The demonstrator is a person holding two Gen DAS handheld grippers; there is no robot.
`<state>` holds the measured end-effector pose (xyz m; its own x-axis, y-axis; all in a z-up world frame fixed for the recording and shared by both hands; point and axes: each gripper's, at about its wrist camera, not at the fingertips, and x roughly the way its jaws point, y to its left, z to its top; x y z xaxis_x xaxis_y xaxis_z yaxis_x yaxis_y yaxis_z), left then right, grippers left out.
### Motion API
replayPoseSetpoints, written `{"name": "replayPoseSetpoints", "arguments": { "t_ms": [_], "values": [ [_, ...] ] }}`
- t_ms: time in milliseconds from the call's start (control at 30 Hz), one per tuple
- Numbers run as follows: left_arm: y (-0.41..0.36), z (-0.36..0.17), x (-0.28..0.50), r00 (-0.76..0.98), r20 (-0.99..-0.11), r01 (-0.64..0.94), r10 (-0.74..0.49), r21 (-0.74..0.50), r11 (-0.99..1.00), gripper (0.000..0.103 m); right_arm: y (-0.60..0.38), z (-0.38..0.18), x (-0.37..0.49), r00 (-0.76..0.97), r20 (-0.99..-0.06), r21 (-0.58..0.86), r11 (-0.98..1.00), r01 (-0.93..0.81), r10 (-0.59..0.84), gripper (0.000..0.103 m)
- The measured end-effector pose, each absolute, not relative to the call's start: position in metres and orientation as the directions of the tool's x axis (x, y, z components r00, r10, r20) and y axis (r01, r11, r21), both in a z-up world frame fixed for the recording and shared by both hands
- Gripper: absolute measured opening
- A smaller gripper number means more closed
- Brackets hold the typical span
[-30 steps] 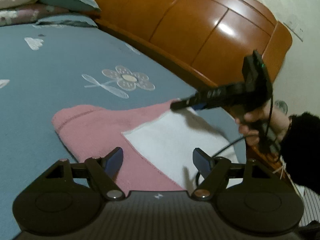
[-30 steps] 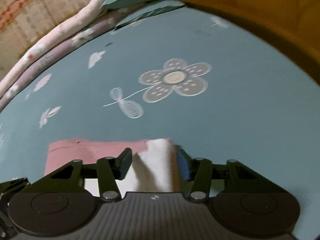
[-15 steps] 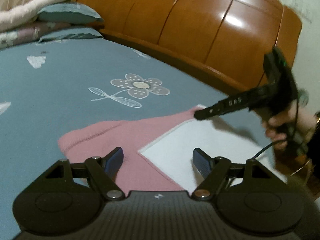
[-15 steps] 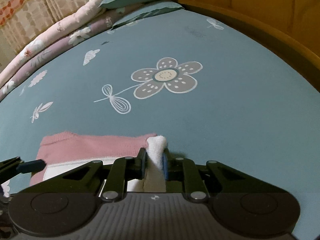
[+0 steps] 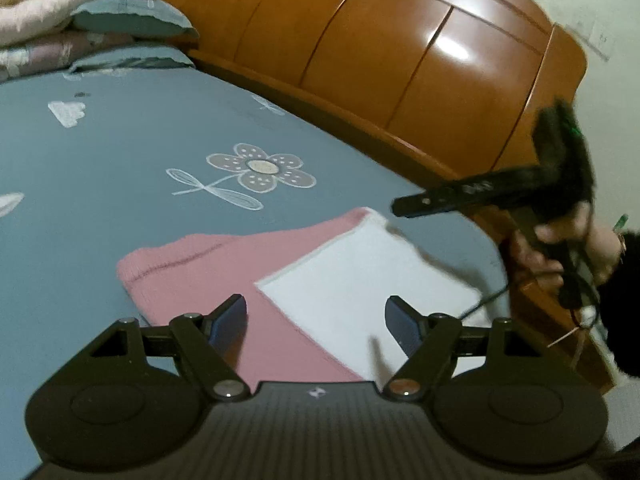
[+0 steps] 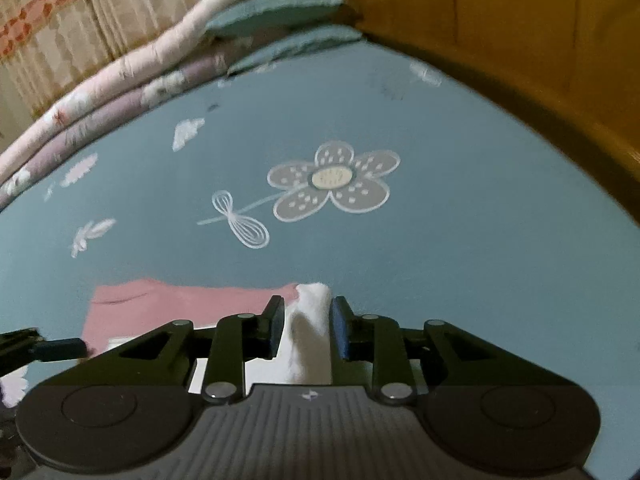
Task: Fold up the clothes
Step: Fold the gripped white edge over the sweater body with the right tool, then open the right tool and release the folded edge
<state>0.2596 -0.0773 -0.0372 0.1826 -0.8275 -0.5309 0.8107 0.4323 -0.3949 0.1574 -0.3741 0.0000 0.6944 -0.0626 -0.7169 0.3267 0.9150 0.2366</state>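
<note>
A pink garment point(image 5: 192, 268) with a white panel point(image 5: 360, 276) lies folded flat on the blue bed sheet point(image 5: 120, 140). My left gripper point(image 5: 316, 304) hovers open over its near edge, touching nothing. My right gripper point(image 5: 404, 205), held by a hand point(image 5: 560, 248) in a black sleeve, hangs just above the far white corner point(image 5: 372, 218). In the right wrist view the right gripper point(image 6: 306, 308) has its jaws opening. The white corner point(image 6: 314, 300) shows between them, and the pads do not press on it. A left gripper finger point(image 6: 44, 350) pokes in at the left, beside the pink part point(image 6: 168, 304).
A glossy wooden headboard point(image 5: 400, 60) runs along the bed's far right side. Teal pillows point(image 5: 128, 20) and rolled quilts point(image 6: 100, 92) are stacked at the far end, with a curtain point(image 6: 60, 20) behind. A flower print point(image 5: 260, 168) marks the sheet beyond the garment.
The right gripper pinched the white corner half a second ago. Its jaws have since spread and it has drawn back and up. The corner lies flat. The left gripper has hardly moved.
</note>
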Motion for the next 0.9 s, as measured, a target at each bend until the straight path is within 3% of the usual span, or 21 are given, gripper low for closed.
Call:
{"name": "replayPoseSetpoints", "arguments": {
  "t_ms": [133,333,700,833,900],
  "values": [
    [-0.071,-0.033,0.254,0.118,-0.484,0.811,-0.867,-0.458,0.366,0.076,-0.35,0.01,0.123,0.691,-0.722,0.272,0.915,0.297,-0.01,0.03],
    [-0.077,-0.056,0.251,0.061,-0.537,0.803,-0.841,-0.475,0.361,0.076,-0.338,-0.027,0.112,0.615,-0.786,0.213,0.908,0.361,-0.06,0.028],
    [-0.063,-0.042,0.255,0.016,-0.452,0.764,-0.892,-0.57,0.303,0.076,-0.307,0.0,0.09,0.657,-0.747,0.216,0.896,0.387,-0.104,0.027],
    [-0.079,-0.058,0.26,-0.004,-0.528,0.759,-0.849,-0.554,0.342,0.076,-0.303,-0.024,0.092,0.587,-0.798,0.172,0.881,0.441,-0.137,0.027],
    [-0.077,-0.057,0.261,-0.01,-0.518,0.757,-0.856,-0.563,0.332,0.076,-0.305,-0.026,0.087,0.593,-0.794,0.205,0.858,0.47,-0.135,0.027]
  ]
}}
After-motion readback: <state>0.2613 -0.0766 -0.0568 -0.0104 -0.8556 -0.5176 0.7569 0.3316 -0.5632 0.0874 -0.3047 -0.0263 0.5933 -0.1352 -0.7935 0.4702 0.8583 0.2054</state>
